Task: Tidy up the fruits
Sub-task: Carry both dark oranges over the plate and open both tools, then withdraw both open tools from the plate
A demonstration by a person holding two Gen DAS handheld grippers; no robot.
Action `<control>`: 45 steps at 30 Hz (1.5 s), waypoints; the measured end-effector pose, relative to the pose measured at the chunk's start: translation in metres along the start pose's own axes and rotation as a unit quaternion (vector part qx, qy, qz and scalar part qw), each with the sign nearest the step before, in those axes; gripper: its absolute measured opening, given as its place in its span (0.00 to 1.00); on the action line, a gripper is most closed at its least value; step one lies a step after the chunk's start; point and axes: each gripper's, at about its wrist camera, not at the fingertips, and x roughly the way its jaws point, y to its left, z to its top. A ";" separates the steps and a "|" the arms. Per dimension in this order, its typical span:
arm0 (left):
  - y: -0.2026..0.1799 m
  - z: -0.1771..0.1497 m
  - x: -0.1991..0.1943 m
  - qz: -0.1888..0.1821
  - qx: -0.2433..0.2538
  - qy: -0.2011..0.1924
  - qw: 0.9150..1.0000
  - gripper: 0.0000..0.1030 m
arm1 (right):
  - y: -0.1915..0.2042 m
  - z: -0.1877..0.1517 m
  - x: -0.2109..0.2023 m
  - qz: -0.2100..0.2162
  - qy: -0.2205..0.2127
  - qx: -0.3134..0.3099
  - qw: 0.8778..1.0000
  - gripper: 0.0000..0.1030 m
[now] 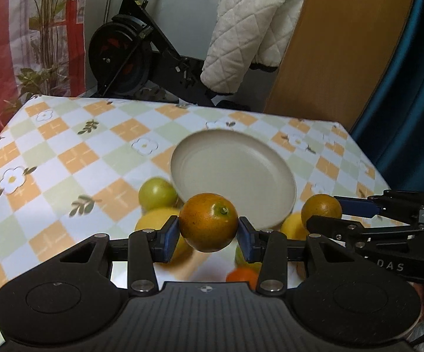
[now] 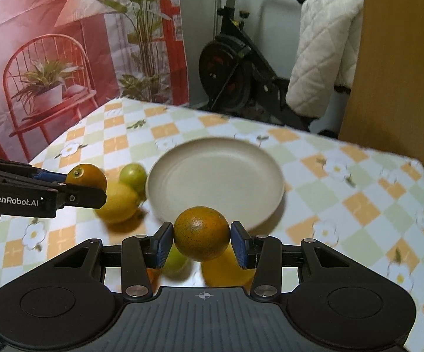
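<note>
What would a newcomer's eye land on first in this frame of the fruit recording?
First, the speckled orange-green citrus pinched in the left gripper, above the table; a matching orange fruit sits in the right gripper. Just beyond them lies an empty round cream plate on the checked floral tablecloth, with loose yellow and green fruits beside its near edge.
</note>
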 end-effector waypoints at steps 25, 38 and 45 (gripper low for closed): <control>-0.007 0.035 0.123 -0.013 0.018 0.093 0.995 0.44 | -0.028 0.014 0.103 0.002 0.066 -0.001 0.998 0.38; -0.008 0.035 0.132 -0.011 0.009 0.101 0.995 0.44 | -0.029 0.014 0.105 -0.008 0.067 0.009 0.998 0.41; -0.005 0.041 0.108 -0.007 0.000 0.076 0.997 0.52 | -0.031 0.017 0.083 -0.015 0.045 0.022 0.999 0.48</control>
